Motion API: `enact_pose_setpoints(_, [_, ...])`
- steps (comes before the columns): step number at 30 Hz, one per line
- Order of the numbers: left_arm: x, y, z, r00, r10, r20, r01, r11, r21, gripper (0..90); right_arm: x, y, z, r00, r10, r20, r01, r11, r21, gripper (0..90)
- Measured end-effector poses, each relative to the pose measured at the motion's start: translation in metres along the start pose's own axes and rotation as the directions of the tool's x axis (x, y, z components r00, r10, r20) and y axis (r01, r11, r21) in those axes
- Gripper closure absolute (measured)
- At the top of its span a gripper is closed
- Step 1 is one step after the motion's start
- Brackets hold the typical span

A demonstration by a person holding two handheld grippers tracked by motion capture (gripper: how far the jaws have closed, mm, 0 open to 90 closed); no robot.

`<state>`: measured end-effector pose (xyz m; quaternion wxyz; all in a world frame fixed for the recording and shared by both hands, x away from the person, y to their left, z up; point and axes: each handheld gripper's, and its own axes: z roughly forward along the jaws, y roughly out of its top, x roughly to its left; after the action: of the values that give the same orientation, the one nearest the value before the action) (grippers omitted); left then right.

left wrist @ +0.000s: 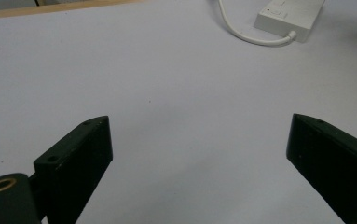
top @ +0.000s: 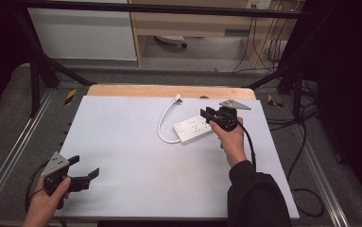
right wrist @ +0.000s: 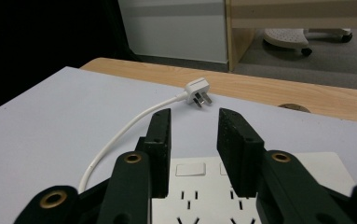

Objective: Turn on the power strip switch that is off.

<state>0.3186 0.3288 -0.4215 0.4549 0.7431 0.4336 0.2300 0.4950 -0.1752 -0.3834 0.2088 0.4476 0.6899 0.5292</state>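
A white power strip [top: 193, 128] lies flat at the right middle of the white board [top: 136, 156]; its white cable [top: 162, 125] curves to a plug [top: 178, 99] lying near the board's far edge. My right gripper [top: 206, 115] hovers just over the strip's right end, pointing left. In the right gripper view its jaws stand a little apart above the strip [right wrist: 199, 196], nothing between them, with the plug [right wrist: 198, 89] ahead: the right gripper [right wrist: 195, 114] is open. My left gripper [top: 86, 165] rests at the board's near left corner, jaws wide apart, open [left wrist: 199, 121], and the strip [left wrist: 288, 16] is far ahead.
A wooden tabletop edge [top: 169, 91] shows beyond the board. A black metal frame [top: 37, 71] surrounds the table, and black cables [top: 306, 156] trail on the floor at the right. A wooden shelf unit [top: 193, 23] stands behind.
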Motion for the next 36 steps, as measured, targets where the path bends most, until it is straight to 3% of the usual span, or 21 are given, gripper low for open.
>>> enact_pose_setpoints(15, [0.000,0.000,0.000,1.0000,-0.003,-0.008,0.003,1.0000,0.002,6.6,-0.008,0.003,-0.017,0.9990,0.044,0.008,-0.044,0.999,0.021,40.0])
enact_pose_setpoints(23, [0.000,0.000,0.000,1.0000,-0.002,-0.007,0.002,1.0000,0.004,6.2,-0.012,0.001,-0.029,0.9975,0.069,0.017,-0.069,0.997,0.018,30.4])
enact_pose_setpoints(36, [0.000,-0.001,0.000,1.0000,-0.007,-0.003,0.007,1.0000,0.005,6.3,-0.017,-0.008,-0.054,0.9979,0.047,0.045,-0.048,0.999,0.021,17.5])
